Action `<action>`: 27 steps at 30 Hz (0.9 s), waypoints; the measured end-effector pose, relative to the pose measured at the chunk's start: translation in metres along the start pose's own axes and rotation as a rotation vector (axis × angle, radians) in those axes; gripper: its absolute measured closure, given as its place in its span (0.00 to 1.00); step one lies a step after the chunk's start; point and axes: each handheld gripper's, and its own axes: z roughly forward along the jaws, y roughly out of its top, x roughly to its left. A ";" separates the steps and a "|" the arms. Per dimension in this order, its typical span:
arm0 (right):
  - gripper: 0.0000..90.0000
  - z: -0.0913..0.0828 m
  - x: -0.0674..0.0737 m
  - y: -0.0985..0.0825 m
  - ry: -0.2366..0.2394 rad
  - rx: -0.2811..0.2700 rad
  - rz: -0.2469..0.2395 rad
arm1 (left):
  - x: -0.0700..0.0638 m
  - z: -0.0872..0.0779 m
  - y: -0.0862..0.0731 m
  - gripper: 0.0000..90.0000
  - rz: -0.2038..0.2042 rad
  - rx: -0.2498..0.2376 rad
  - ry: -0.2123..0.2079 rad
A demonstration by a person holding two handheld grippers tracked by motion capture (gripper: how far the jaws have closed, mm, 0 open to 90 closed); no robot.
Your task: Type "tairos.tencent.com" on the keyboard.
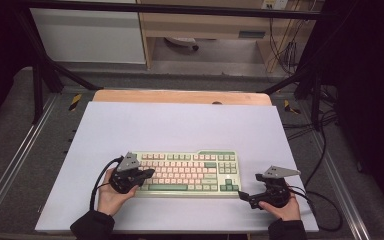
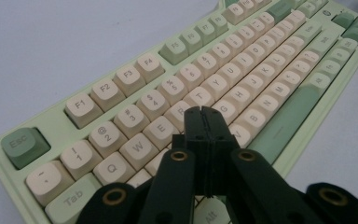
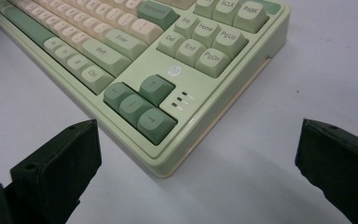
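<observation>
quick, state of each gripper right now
left gripper: shut, holding nothing, tips over the keyboard letter keys
right gripper: open, holding nothing, by the keyboard's arrow-key corner

A keyboard [image 1: 187, 173] lies on a mat [image 1: 180, 125] that covers most of the table [image 1: 180, 96], toward the near edge and about midway between the mat's sides. A strip of bare table shows behind the mat's far edge.

The left gripper [image 1: 149, 173] sits over the keyboard's left end, its closed tip above the letter keys [image 2: 200, 95] just below the number row. The right gripper [image 1: 241, 195] lies on the mat just beside the keyboard's near right corner, pointing at it; the arrow keys [image 3: 140, 106] sit on that corner, between its spread jaws and beyond them. Cables [image 1: 325, 150] trail off the mat's right side onto the floor.
</observation>
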 end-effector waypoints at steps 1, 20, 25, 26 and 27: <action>0.01 0.000 0.000 0.000 0.000 0.000 0.000 | 0.000 -0.001 -0.001 1.00 0.000 -0.002 0.001; 0.01 0.000 0.000 0.000 0.000 0.002 -0.003 | 0.019 -0.015 -0.017 1.00 -0.043 -0.002 0.042; 0.01 0.001 0.000 0.000 -0.001 0.002 -0.003 | 0.021 -0.014 -0.019 1.00 -0.043 0.007 0.052; 0.01 0.001 0.000 0.000 -0.001 0.002 -0.002 | 0.021 -0.013 -0.020 1.00 -0.043 0.009 0.056; 0.01 0.001 0.000 0.000 -0.001 0.001 -0.005 | 0.022 -0.012 -0.020 1.00 -0.041 0.012 0.058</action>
